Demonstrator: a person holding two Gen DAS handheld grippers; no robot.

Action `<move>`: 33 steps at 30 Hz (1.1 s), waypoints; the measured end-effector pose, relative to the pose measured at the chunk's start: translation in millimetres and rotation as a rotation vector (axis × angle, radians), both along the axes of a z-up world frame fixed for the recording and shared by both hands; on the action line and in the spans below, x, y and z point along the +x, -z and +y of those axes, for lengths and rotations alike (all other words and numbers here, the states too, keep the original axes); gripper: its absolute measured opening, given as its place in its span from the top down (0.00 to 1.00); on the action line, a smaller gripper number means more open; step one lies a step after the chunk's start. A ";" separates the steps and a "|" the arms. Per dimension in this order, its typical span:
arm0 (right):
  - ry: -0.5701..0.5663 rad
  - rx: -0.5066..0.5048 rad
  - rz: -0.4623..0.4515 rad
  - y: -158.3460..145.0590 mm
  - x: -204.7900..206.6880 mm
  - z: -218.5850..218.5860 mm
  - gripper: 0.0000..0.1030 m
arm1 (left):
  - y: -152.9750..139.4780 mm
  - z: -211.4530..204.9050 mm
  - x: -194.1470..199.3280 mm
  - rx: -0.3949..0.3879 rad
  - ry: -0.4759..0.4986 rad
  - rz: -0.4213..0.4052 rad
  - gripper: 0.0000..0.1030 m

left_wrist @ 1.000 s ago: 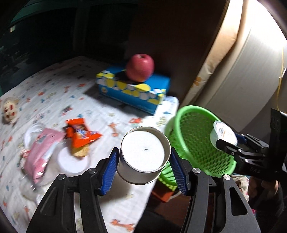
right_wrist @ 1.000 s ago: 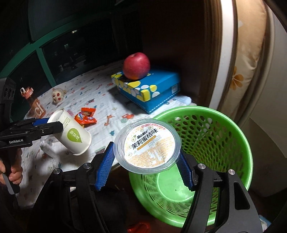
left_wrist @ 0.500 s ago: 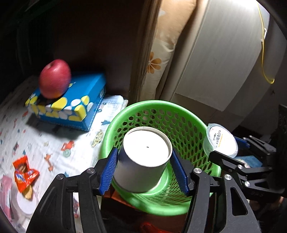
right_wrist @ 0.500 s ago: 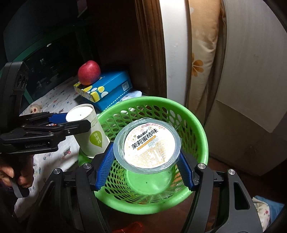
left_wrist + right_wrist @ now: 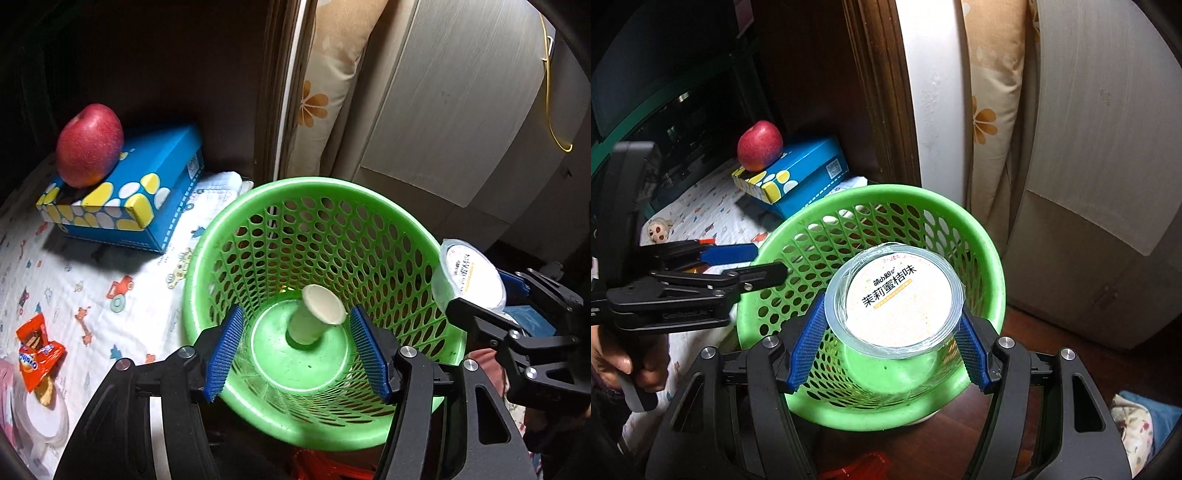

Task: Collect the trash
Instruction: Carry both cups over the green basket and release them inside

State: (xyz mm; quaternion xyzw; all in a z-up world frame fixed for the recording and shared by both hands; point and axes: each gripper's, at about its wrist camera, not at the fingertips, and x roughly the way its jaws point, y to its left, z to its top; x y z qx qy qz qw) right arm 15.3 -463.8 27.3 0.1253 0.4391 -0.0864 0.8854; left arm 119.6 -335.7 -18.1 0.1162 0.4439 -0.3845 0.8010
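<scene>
Item — white paper cup (image 5: 317, 318) lying tilted on the floor of the green perforated plastic basket (image 5: 236, 206), left gripper (image 5: 297, 352) just opened, jaws spread empty above it; right gripper (image 5: 890, 345) pinching the clear lidded jelly cup (image 5: 895, 301) over the basket's near rim — apparently next to drop.

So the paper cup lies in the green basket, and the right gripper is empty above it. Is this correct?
Not quite. The right gripper is not empty: it holds the jelly cup over the green basket, as the right wrist view shows. The paper cup does lie in the basket.
</scene>
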 end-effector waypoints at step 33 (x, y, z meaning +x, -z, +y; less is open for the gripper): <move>-0.148 0.006 0.276 82.1 119.3 33.8 0.36 | -5.2 180.0 1.5 -0.052 -0.353 0.026 0.31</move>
